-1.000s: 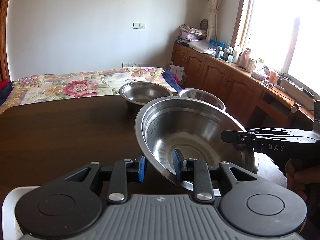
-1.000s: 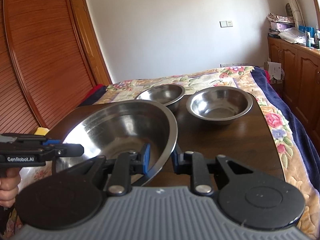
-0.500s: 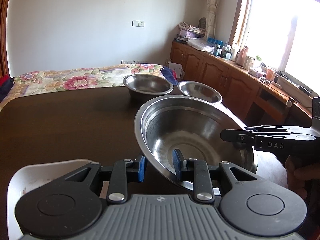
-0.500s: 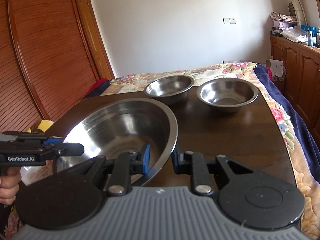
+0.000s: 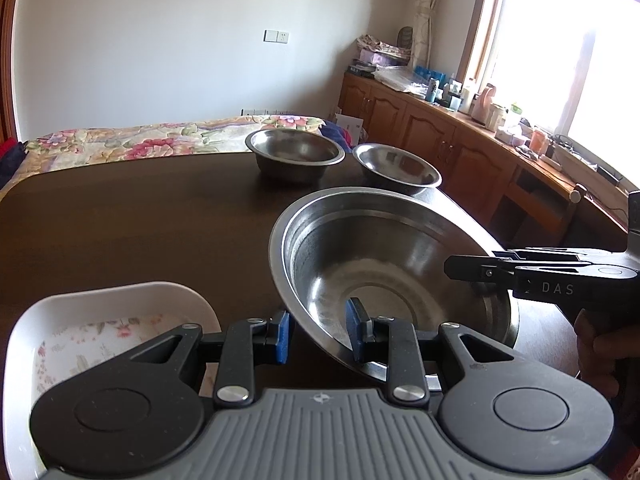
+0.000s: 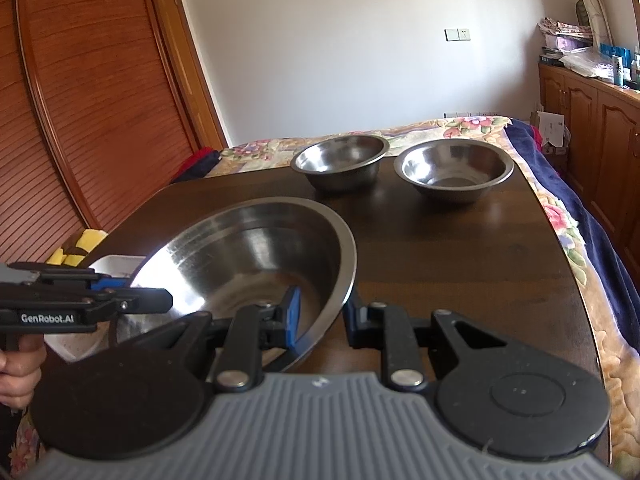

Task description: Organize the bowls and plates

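A large steel bowl (image 5: 392,264) (image 6: 248,256) hangs tilted over the near part of the dark wooden table (image 5: 120,220). My left gripper (image 5: 318,332) is shut on its near-left rim, one blue pad inside the bowl and one outside. On the opposite rim my right gripper (image 6: 323,316) is shut the same way. Each gripper shows in the other's view, the right one (image 5: 520,276) and the left one (image 6: 92,304). Two small steel bowls (image 5: 294,152) (image 5: 396,164) stand side by side at the far edge. A white floral dish (image 5: 100,320) lies at the near left.
Beyond the table lies a bed with a floral cover (image 5: 140,140). Wooden cabinets (image 5: 440,140) with clutter run under the window on the right. A wooden slatted door (image 6: 80,100) stands to the left. A hand (image 6: 16,364) grips the left tool.
Both grippers have drawn back and up with the large bowl. The two small bowls now sit farther off, and the white dish has come into the left wrist view.
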